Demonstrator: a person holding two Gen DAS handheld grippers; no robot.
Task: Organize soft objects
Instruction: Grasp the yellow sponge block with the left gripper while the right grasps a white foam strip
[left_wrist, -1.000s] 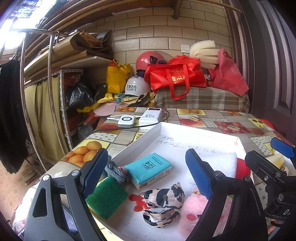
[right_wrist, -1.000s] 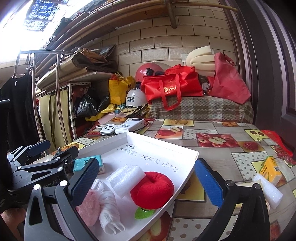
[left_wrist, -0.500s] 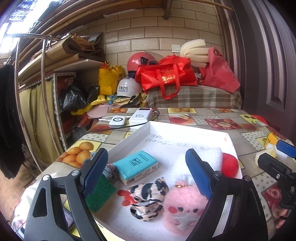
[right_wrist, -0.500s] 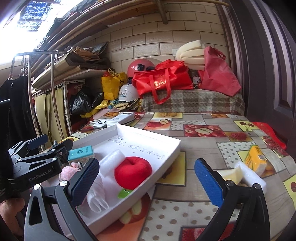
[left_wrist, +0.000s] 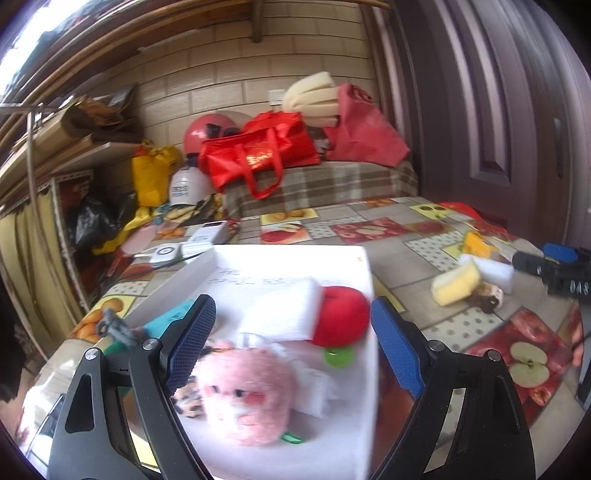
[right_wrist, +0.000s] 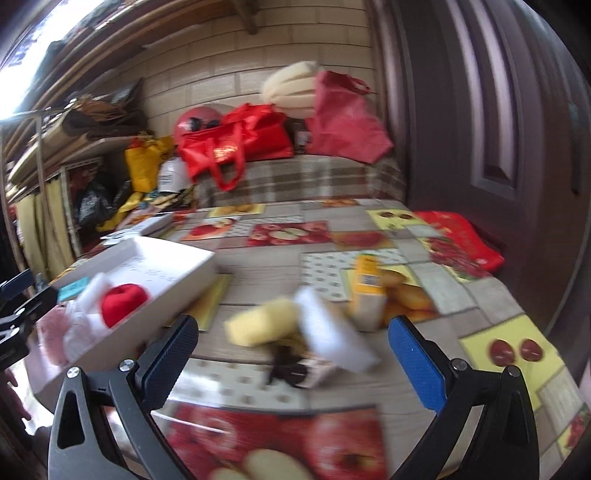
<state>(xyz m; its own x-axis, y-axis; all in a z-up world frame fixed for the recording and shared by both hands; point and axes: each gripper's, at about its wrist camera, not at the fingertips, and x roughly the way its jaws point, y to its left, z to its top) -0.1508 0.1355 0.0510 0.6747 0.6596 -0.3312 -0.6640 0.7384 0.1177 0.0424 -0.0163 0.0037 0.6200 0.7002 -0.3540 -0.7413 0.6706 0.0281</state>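
A white tray (left_wrist: 288, 258) on the fruit-print table holds a pink plush toy (left_wrist: 247, 395), a red plush apple (left_wrist: 341, 319), a white foam piece (left_wrist: 280, 310), a teal packet (left_wrist: 171, 317) and a spotted cloth. My left gripper (left_wrist: 293, 347) hovers open over the tray's near end, the pink plush below its fingers. On the bare table to the right lie a yellow sponge (right_wrist: 262, 325), a white foam block (right_wrist: 332, 334), a dark small item (right_wrist: 288, 369) and a yellow packet (right_wrist: 369, 291). My right gripper (right_wrist: 291, 362) stands open just in front of that pile.
Red bags (left_wrist: 258, 155), helmets, a yellow bag and foam rolls crowd a plaid-covered bench at the back. A white device (left_wrist: 207, 234) and a cable lie behind the tray. A dark door (right_wrist: 498, 147) stands at the right, shelving at the left. A red bag (right_wrist: 461, 236) lies on the table's right edge.
Both grippers have swung to the right. The left view has shifted from the tray's left side to its right side; the right view has left the tray and faces the sponge pile. Both stay open.
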